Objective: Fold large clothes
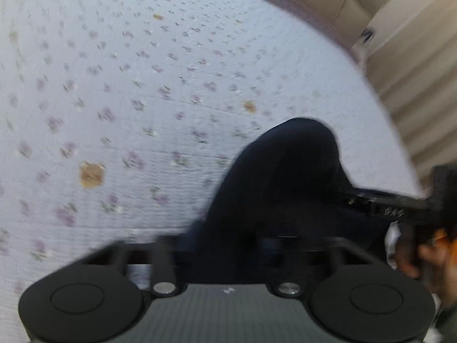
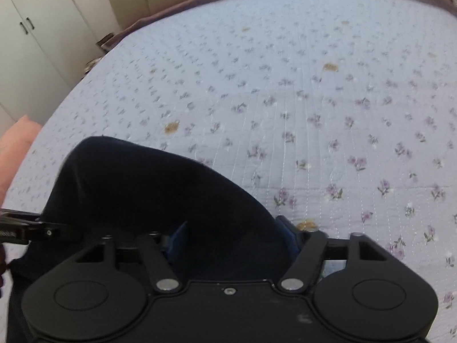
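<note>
Fingers of the left gripper (image 1: 225,245) are largely hidden beneath a dark navy garment (image 1: 280,188), which is draped over them and rises in a rounded hump beyond the gripper body; whether they are closed on the cloth cannot be told, since the view is blurred and the tips are covered. On the right gripper (image 2: 228,243) the two linkage arms are seen spread apart, and a blue fingertip (image 2: 288,228) is glimpsed at the right edge of the garment (image 2: 160,188), but the grip itself is concealed by the fabric, so its state cannot be told either.

The garment is found at the near edge of a bed, bunched into a mound just ahead of both grippers and lifted over them. It lies on a pale quilted bedspread (image 2: 314,108) printed with small purple flowers and a few tan patches, which stretches away to the far side.

In the left wrist view, the other gripper is seen at the right, reaching to the cloth, with part of a hand (image 1: 437,257) behind it. In the right wrist view, white wardrobe doors (image 2: 31,43) are seen at the far left, and a pink object (image 2: 14,143) is seen at the left edge.
</note>
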Demonstrator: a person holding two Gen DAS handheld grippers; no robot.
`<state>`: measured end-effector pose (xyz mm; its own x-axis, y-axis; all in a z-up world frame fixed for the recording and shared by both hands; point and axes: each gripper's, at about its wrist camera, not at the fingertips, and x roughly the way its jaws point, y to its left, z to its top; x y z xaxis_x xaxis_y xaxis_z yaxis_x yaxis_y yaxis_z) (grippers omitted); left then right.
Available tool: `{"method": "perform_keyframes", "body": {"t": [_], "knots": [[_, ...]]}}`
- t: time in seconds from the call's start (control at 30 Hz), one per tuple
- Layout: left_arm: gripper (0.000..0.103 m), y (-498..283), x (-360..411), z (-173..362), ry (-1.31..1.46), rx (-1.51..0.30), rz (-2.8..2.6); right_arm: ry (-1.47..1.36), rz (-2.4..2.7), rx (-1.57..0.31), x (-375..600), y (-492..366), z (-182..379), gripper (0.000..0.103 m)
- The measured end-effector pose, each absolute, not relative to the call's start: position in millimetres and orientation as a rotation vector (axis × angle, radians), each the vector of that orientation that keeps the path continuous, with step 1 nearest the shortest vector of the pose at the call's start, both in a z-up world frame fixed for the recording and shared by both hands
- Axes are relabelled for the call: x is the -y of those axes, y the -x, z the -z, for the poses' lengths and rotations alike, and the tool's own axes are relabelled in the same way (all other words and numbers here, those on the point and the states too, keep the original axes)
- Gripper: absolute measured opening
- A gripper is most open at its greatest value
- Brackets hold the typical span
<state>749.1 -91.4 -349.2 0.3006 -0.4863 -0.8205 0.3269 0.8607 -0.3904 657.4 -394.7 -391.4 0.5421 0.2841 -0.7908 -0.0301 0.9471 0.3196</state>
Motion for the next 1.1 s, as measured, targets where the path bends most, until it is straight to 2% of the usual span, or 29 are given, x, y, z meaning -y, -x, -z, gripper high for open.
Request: {"method": "perform_keyframes", "body": {"t": [0.03,0.07,0.23,0.33,0.4,0.53,0.6,0.63,0.67,0.7,0.83,0.9,0.93,0.97,1.0,1.1], "knots": [[0.015,-744.8,91.1,345.4,0.147,-1.128,0.522,-0.277,-0.22,-0.988,390.2,-656.1,386.7,0.019],[0.013,-736.9,92.3,338.4,0.155,-1.084,0.509,-0.28,-0.242,-0.973,388.1,-650.9,379.0,0.015],[0.012,-670.9,77.2,271.0,0.21,-0.766,0.627,-0.194,-0.316,-0.785,384.2,-596.2,306.0,0.013],[0.012,-620.4,59.5,230.8,0.233,-0.642,0.686,-0.229,-0.339,-0.624,396.3,-524.7,256.5,0.013],[0.012,-578.8,48.5,212.7,0.225,-0.587,0.725,-0.233,-0.324,-0.534,399.9,-467.7,235.7,0.013],[0.012,-479.7,39.9,199.0,0.11,-0.568,0.796,-0.163,-0.314,-0.491,386.8,-359.9,222.5,0.014],[0.02,-436.2,33.9,207.8,0.04,-0.637,0.809,-0.103,-0.317,-0.552,378.7,-314.4,227.4,0.019],[0.025,-419.9,29.2,214.9,0.026,-0.688,0.819,-0.09,-0.325,-0.603,378.2,-293.8,231.7,0.029],[0.032,-402.3,20.9,225.2,0.025,-0.758,0.819,-0.082,-0.329,-0.675,379.4,-273.6,238.8,0.049],[0.033,-385.6,10.5,236.8,0.04,-0.825,0.789,-0.093,-0.313,-0.745,382.9,-255.2,248.2,0.054],[0.034,-343.4,-31.0,273.6,0.191,-1.0,0.659,-0.309,-0.225,-0.956,410.0,-206.0,280.2,0.052],[0.045,-335.6,-40.1,289.6,0.285,-1.036,0.617,-0.468,-0.206,-0.988,414.4,-201.9,290.7,0.056],[0.049,-340.4,-37.9,297.9,0.324,-1.038,0.583,-0.547,-0.193,-0.987,414.4,-203.9,295.6,0.071],[0.061,-345.9,-36.3,304.4,0.368,-1.032,0.558,-0.622,-0.188,-0.976,412.8,-210.2,302.2,0.078],[0.072,-351.3,-33.7,311.4,0.442,-1.019,0.554,-0.686,-0.182,-0.954,410.2,-218.7,308.2,0.079],[0.076,-372.1,-21.2,335.4,0.646,-1.024,0.56,-0.842,-0.133,-0.933,413.9,-243.9,323.4,0.079]]}}
